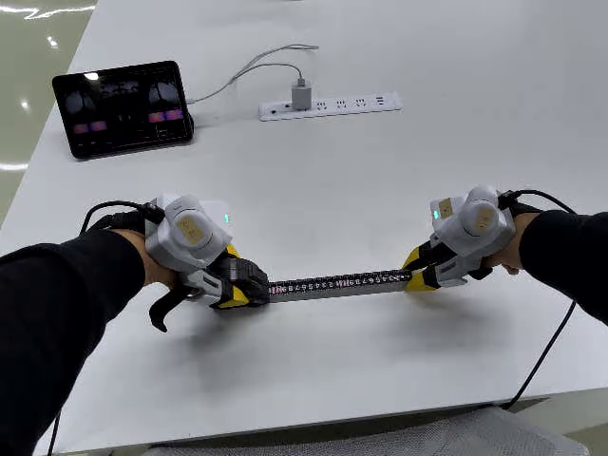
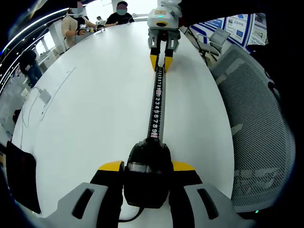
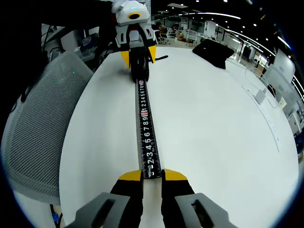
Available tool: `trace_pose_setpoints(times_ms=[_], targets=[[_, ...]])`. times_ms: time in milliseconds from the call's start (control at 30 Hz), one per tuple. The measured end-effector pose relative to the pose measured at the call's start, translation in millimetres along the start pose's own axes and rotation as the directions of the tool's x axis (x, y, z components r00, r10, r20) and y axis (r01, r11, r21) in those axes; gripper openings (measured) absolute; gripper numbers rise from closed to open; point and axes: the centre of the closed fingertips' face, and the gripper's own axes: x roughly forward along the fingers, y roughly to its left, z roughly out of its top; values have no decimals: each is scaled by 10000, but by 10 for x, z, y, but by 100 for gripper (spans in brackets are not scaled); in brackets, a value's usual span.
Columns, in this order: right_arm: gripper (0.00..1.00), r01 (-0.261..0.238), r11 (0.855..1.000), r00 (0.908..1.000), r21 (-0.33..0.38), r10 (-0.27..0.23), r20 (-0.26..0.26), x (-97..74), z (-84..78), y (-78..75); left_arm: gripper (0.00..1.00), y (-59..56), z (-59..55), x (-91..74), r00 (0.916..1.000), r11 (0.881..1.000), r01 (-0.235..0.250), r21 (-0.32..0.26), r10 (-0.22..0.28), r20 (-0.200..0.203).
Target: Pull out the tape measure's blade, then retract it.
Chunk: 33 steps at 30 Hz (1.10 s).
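A black tape measure case (image 1: pixel 242 281) lies low over the white table (image 1: pixel 380 171), and my left gripper (image 1: pixel 231 290) is shut on it. In the left gripper view the case (image 2: pixel 147 175) sits between the yellow-tipped jaws. The numbered blade (image 1: pixel 337 283) runs out flat to the right, just above the table. My right gripper (image 1: pixel 418 274) is shut on the blade's end. In the right gripper view the blade (image 3: pixel 145 133) stretches from the jaws toward the left gripper (image 3: pixel 137 57). The right gripper (image 2: pixel 161 54) appears far up in the left gripper view.
A dark tablet (image 1: pixel 122 106) stands at the back left. A white power strip (image 1: pixel 332 104) with a plugged charger and cable lies at the back centre. A grey mesh chair (image 1: pixel 380 439) is at the table's near edge. People sit at the far end (image 2: pixel 121 12).
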Motion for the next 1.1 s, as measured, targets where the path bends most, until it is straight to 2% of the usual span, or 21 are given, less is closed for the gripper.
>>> trace_pose_setpoints(times_ms=[1100], targets=[[10,77,9994,10000,323,-75,-59,-127,-181,21,31,-4,-5,-5,10000,10000,-8,45,9,-22]])
